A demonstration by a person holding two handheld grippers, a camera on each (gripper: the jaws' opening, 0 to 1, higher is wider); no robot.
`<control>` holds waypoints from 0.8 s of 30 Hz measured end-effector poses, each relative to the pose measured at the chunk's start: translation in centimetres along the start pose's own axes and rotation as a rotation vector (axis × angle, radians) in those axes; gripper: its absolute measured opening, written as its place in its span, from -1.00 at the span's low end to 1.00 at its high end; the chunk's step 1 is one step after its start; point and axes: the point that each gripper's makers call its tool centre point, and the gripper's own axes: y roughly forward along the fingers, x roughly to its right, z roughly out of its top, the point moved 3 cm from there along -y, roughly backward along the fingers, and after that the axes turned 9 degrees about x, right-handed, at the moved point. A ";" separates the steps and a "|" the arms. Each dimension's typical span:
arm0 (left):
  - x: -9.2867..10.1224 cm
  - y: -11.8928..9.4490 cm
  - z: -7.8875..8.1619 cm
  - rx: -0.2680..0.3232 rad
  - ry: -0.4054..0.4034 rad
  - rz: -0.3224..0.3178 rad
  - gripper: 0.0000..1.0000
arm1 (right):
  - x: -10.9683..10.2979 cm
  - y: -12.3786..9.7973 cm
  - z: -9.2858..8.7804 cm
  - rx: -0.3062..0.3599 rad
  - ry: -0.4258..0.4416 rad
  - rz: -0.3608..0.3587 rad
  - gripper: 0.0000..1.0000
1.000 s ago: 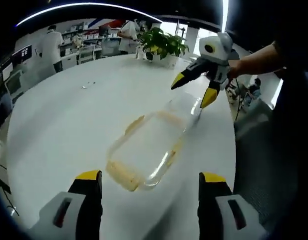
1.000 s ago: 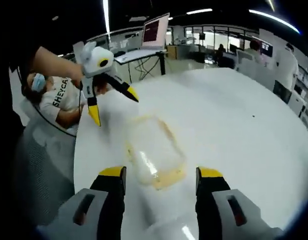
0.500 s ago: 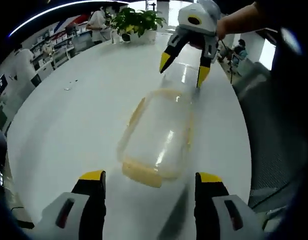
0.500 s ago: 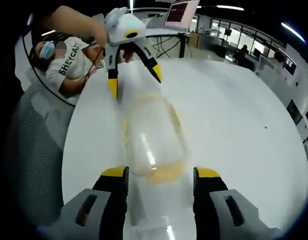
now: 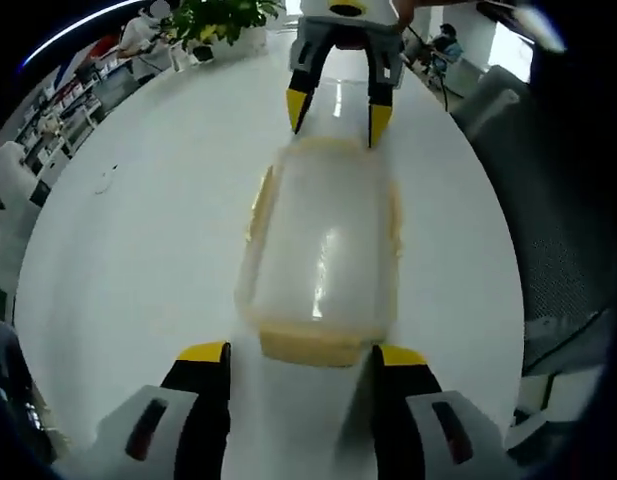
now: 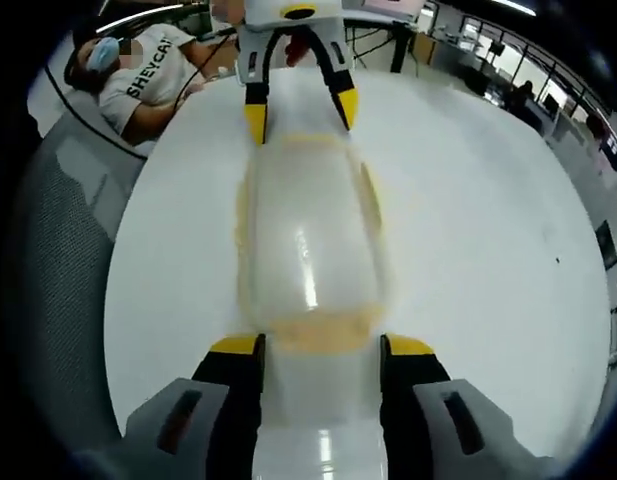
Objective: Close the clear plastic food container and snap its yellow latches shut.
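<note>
Clear container [image 5: 323,255] lies between spread left tongs [image 5: 300,352] and spread right tongs [image 6: 311,345], white table [image 5: 138,240] bare around.

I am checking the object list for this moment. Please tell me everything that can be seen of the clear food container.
The container is a long, clear plastic box with rounded corners and a lid lying on top. Pale yellow latches run along its ends and long sides; whether they are snapped shut cannot be told. It lies flat on the white table, lengthwise between the two tools. The left tool frames one short end, the right tool the other, both open. No jaw clearly touches it.
</note>
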 end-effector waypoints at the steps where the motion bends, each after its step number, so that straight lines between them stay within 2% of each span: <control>1: 0.0 0.0 0.1 0.000 0.010 -0.008 0.02 | 0.0 0.1 0.1 -0.003 -0.004 0.005 -0.16; 5: 0.2 0.3 0.1 -0.007 0.037 -0.054 -0.19 | -0.4 0.8 0.1 -0.029 -0.012 0.035 -0.23; 7: 0.6 0.4 -0.3 -0.030 0.050 -0.072 -0.30 | -0.5 1.0 -0.1 -0.052 -0.038 0.040 -0.23; 11: 0.4 0.4 -0.3 -0.018 0.058 -0.079 -0.32 | -0.4 0.8 0.0 -0.058 -0.039 0.043 -0.24; 15: 0.9 0.6 0.2 -0.023 0.132 -0.085 -0.34 | -0.4 0.9 0.1 -0.070 -0.040 0.043 -0.24; 20: 0.8 0.6 0.1 -0.036 0.110 -0.085 -0.34 | -0.5 1.0 0.2 -0.095 -0.075 0.062 -0.23; 23: 0.8 0.7 0.1 -0.039 0.025 -0.096 -0.33 | -0.4 1.1 0.3 -0.118 -0.074 0.062 -0.22; 24: 0.7 0.8 0.2 -0.041 0.045 -0.096 -0.32 | -0.5 1.1 0.3 -0.122 -0.068 0.059 -0.22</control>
